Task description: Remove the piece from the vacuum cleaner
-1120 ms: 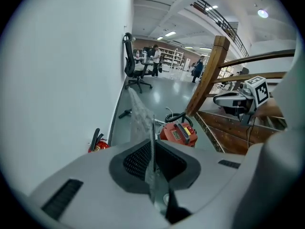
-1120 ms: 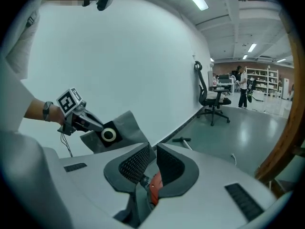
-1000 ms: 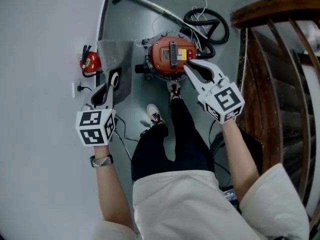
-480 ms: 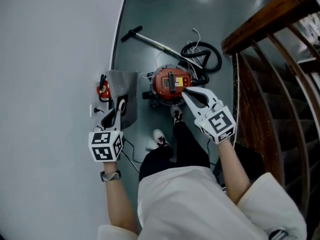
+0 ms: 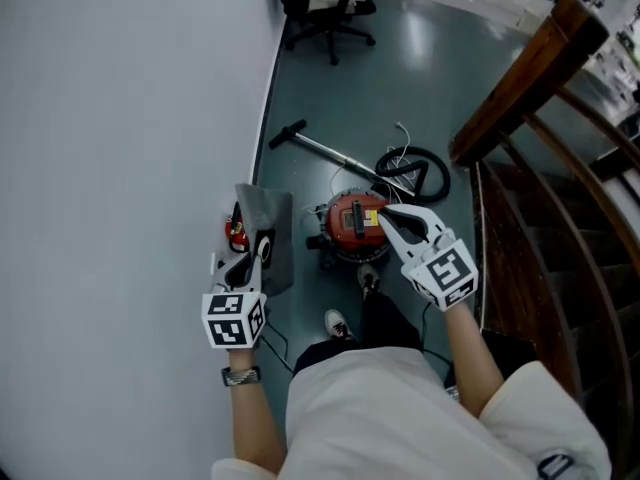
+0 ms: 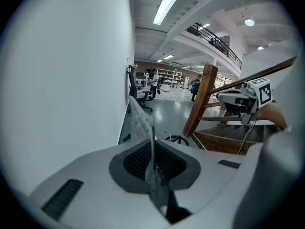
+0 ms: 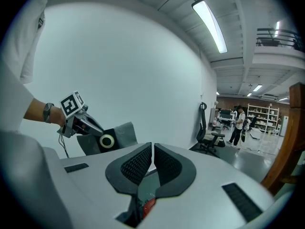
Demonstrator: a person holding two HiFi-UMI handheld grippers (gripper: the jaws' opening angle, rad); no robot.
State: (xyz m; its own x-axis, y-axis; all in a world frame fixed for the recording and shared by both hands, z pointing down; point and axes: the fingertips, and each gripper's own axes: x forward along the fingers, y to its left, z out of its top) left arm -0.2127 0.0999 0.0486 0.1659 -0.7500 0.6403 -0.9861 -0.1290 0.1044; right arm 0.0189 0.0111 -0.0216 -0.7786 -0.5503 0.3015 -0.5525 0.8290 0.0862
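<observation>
Left gripper view: left hand-held gripper [image 6: 152, 162] nips just a thin edge of the grey filter bag [image 6: 139, 127], at 9 o'clock of the red vacuum cleaner [image 5: 350, 224], right hand-held gripper [image 7: 151, 162] closed and empty, so that one-edge hold may slip and drop it.

Vacuum cleaner [image 5: 347, 224] body partly covered by right gripper [image 5: 384, 214]; red item [image 5: 237, 234] by the wall [image 5: 120, 168] mostly behind grey bag [image 5: 277, 230], can't tell what it is; staircase [image 5: 560, 228] cut by the right edge; left gripper view gets the bag edge-on only; distant people [image 6: 154, 80] too small to read.
</observation>
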